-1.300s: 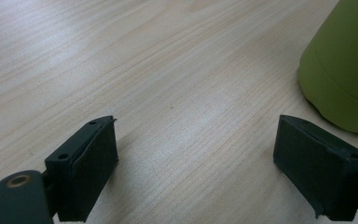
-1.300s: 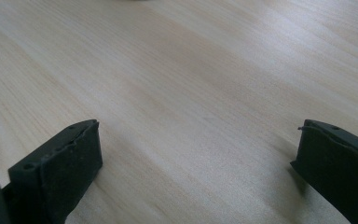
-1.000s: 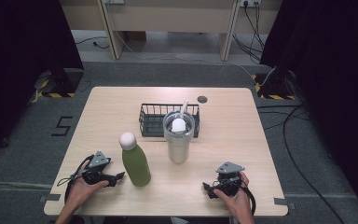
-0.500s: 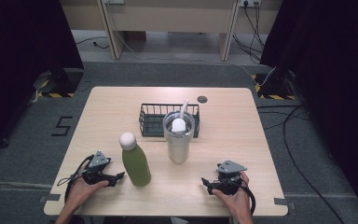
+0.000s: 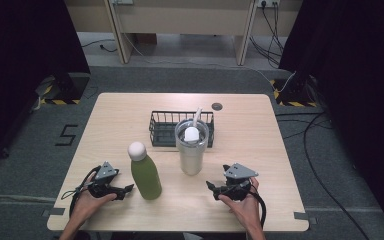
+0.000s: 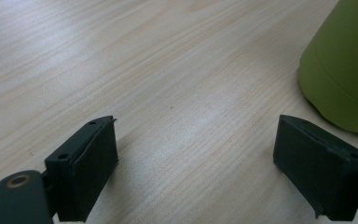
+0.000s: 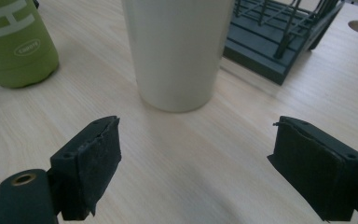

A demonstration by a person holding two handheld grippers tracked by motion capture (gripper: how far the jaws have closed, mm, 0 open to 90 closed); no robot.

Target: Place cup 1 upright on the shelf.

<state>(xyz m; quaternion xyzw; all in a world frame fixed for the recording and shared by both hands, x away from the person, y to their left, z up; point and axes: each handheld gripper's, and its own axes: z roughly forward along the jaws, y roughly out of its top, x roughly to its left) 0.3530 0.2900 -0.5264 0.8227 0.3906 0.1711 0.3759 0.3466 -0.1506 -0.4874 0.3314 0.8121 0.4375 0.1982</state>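
The left tool (image 5: 128, 190) is lying low on the desk (image 5: 260, 150), to the left of the cup (image 5: 191, 150) and nearer the person, and its jaws are standing released with only bare wood between them. The bottle (image 5: 146, 175) is standing upright just left of the cup, right beside the tip of that tool; in the left gripper view its green base (image 6: 340, 79) is sitting just beyond the far jaw, outside the gap. The right tool (image 5: 211, 186) is waiting just in front of the cup and a little to its right, and in the right gripper view its jaws are gaping too, grasping nothing, with the cup's pale wall (image 7: 177, 51) dead ahead. The basket (image 5: 162, 127) is sitting right behind the cup. The step in hand is looking like a reach for these two vessels. To do it well, the left tool should be swinging toward the bottle until the body is lying squarely between the pads, low on the wide part rather than up at the narrow neck. The right tool should be going straight in at mid-height on the cup, which is looking nearly as wide as the gap, so a centred, level approach is mattering if a jaw is not to be nudging it back against the basket.
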